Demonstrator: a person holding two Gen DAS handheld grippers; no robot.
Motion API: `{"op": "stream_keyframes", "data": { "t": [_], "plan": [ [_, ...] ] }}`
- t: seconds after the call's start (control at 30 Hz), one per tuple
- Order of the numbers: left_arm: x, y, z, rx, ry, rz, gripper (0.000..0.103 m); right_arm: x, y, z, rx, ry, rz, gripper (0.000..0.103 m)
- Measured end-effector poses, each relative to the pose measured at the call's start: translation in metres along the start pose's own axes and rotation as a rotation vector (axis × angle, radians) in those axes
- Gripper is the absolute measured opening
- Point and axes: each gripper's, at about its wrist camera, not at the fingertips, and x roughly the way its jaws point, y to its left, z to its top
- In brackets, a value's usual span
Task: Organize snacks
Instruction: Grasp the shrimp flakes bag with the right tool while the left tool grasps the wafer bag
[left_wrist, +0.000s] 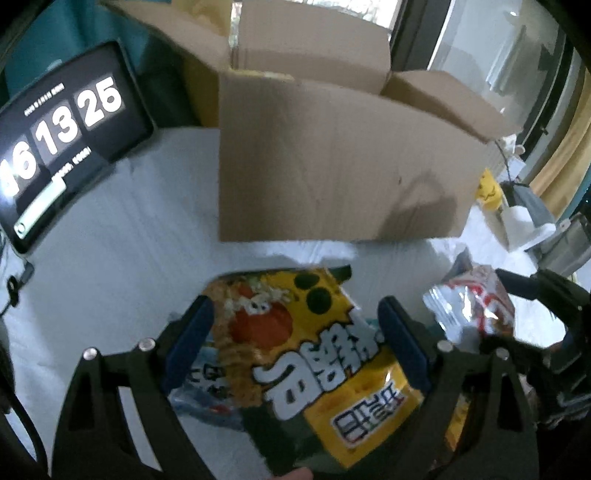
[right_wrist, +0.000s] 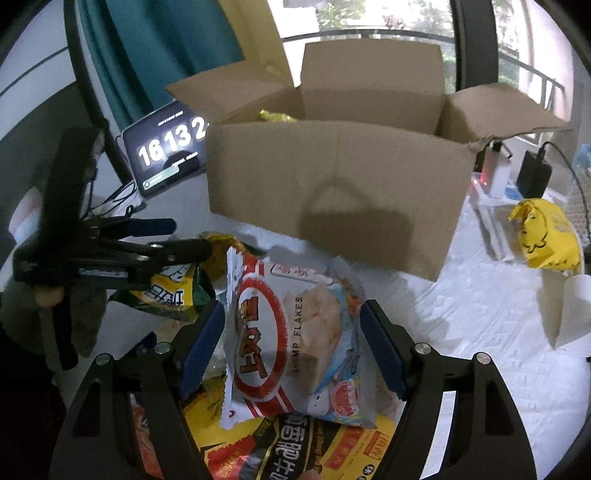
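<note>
My left gripper (left_wrist: 295, 332) is open, its blue pads on either side of a yellow noodle-snack bag (left_wrist: 332, 373) that lies on the snack pile. My right gripper (right_wrist: 293, 343) is open around a white and red shrimp flakes bag (right_wrist: 273, 332) lying on other packs; the pads sit right at its edges. The same left gripper (right_wrist: 177, 240) shows at the left of the right wrist view, over the yellow-green bag (right_wrist: 170, 295). Behind the pile stands an open cardboard box (right_wrist: 332, 184) with a yellow pack (right_wrist: 275, 116) inside.
A tablet showing a clock (left_wrist: 62, 147) leans at the back left on the white cloth (left_wrist: 129, 258). Right of the box are a yellow bag (right_wrist: 546, 236), a black charger (right_wrist: 533, 173) and a white paper roll (right_wrist: 569, 310). A yellow-black pack (right_wrist: 295, 450) lies under the shrimp flakes.
</note>
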Motion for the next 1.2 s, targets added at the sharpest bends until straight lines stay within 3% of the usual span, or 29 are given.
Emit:
{"op": "stream_keyframes", "data": {
  "t": [0.23, 0.3, 0.37, 0.4, 0.5, 0.63, 0.7, 0.87, 0.93, 1.03, 1.2],
  "plan": [
    [0.008, 0.0, 0.0, 0.009, 0.014, 0.004, 0.091, 0.014, 0.0, -0.007, -0.006, 0.035, 0.019, 0.078],
    [0.008, 0.003, 0.0, 0.012, 0.011, -0.002, 0.088, 0.013, -0.001, -0.007, -0.005, 0.029, 0.024, 0.071],
    [0.005, 0.002, 0.0, 0.03, 0.008, -0.009, 0.072, 0.011, -0.002, -0.006, -0.007, 0.018, 0.022, 0.064],
    [0.005, 0.001, 0.0, 0.035, 0.011, -0.017, 0.057, 0.01, -0.001, -0.005, -0.008, 0.014, 0.024, 0.063],
    [-0.001, -0.005, -0.001, 0.077, -0.008, -0.008, 0.035, 0.006, -0.002, -0.003, -0.012, 0.001, 0.024, 0.059],
    [-0.007, -0.004, -0.004, 0.081, -0.017, -0.021, 0.023, 0.0, 0.002, 0.001, -0.024, -0.018, 0.021, 0.058],
    [-0.011, 0.0, -0.005, 0.069, -0.021, -0.037, 0.022, -0.006, 0.003, 0.003, -0.027, -0.031, 0.016, 0.058],
    [-0.021, 0.025, -0.011, -0.016, -0.008, -0.08, 0.027, -0.022, 0.005, 0.01, -0.032, -0.063, -0.002, 0.058],
    [-0.024, 0.032, -0.015, -0.018, -0.013, -0.045, 0.051, -0.026, 0.004, 0.012, -0.027, -0.075, -0.007, 0.058],
    [-0.028, 0.043, -0.022, -0.013, -0.03, -0.012, 0.076, -0.031, 0.003, 0.013, -0.018, -0.084, -0.008, 0.058],
    [-0.014, 0.049, -0.021, 0.021, -0.004, 0.019, 0.087, -0.032, 0.003, 0.013, -0.01, -0.083, 0.0, 0.058]
  ]
}}
